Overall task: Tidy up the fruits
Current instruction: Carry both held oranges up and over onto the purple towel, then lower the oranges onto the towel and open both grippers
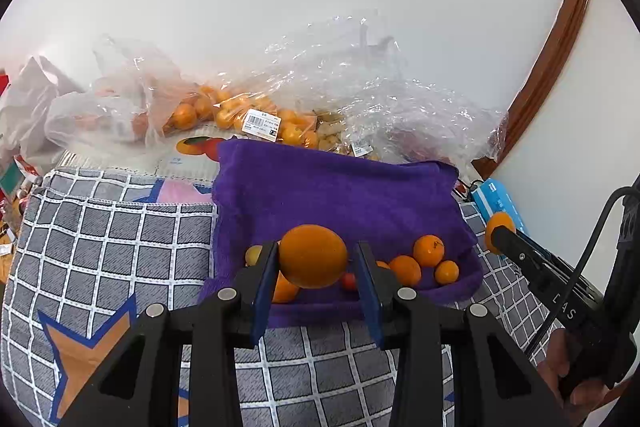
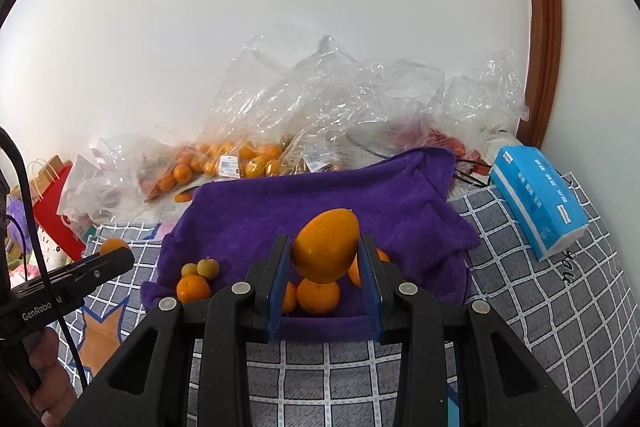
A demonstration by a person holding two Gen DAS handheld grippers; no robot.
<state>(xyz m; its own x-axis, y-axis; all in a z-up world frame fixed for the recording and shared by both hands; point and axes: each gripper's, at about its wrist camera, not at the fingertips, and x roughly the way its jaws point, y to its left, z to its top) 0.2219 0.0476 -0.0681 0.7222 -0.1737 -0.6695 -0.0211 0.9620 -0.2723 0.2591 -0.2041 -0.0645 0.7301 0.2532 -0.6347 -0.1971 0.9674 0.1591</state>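
Note:
A purple towel [image 1: 340,195] [image 2: 320,195] lies on a checked grey cloth. My left gripper [image 1: 316,259] is shut on a large orange [image 1: 313,255] held above the towel's front edge. My right gripper [image 2: 325,255] is shut on another large orange [image 2: 326,247] above the towel. Small oranges [image 1: 428,250] [image 2: 318,295], a small red fruit [image 1: 348,281] and small yellowish fruits [image 2: 208,267] lie on the towel. In each view the other gripper shows at the side with its orange [image 1: 498,227] [image 2: 114,246].
Clear plastic bags with several oranges [image 1: 240,111] [image 2: 240,155] lie behind the towel against the white wall. A blue tissue pack [image 2: 536,203] [image 1: 498,201] lies at the right. A red paper bag [image 2: 56,215] stands at the left. A brown door frame [image 2: 540,27] rises at the right.

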